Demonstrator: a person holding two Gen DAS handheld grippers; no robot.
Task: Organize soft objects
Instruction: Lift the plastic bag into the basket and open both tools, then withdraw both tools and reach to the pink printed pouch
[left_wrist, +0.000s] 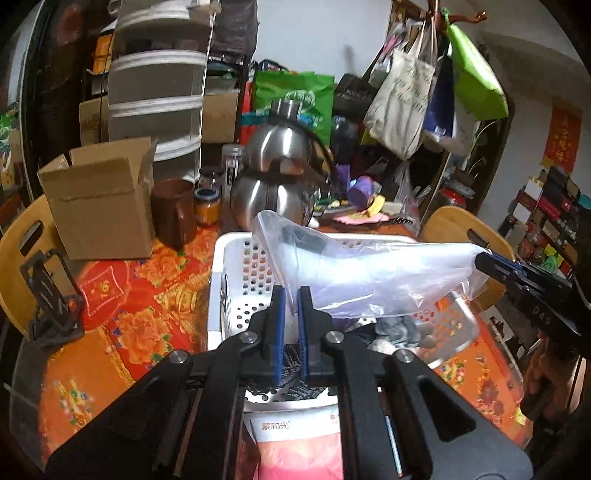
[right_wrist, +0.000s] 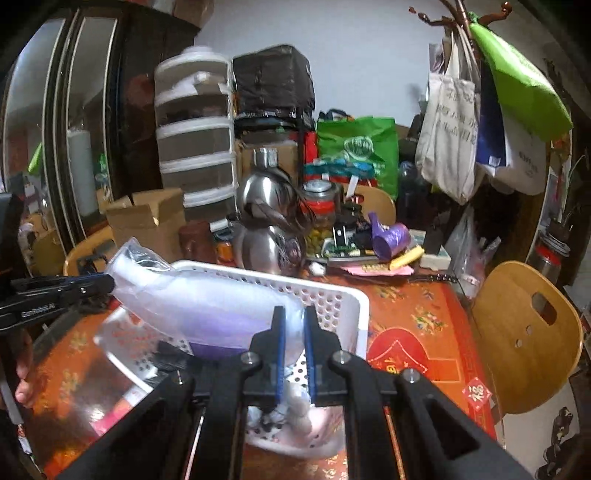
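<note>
Clear plastic bag (left_wrist: 354, 273) is stretched above white perforated plastic basket (left_wrist: 236, 258) on the bench. Left gripper (left_wrist: 291, 306) and right gripper (right_wrist: 293, 325) jaws each clamp one end, presumably keeping it taut for lowering in.

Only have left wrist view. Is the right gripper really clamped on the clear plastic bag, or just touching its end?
Observer: Clamped, as far as I can see. In the right wrist view the clear plastic bag runs in between the right gripper's blue-padded fingers, which sit close on it.
Operator: What's under that end?
Observer: The white perforated plastic basket. A white fluffy soft item lies in it, right below those fingers.
Operator: How does my side look from outside?
Observer: The left gripper pinches the bag's opposite end, held up above the basket's left rim.
</note>
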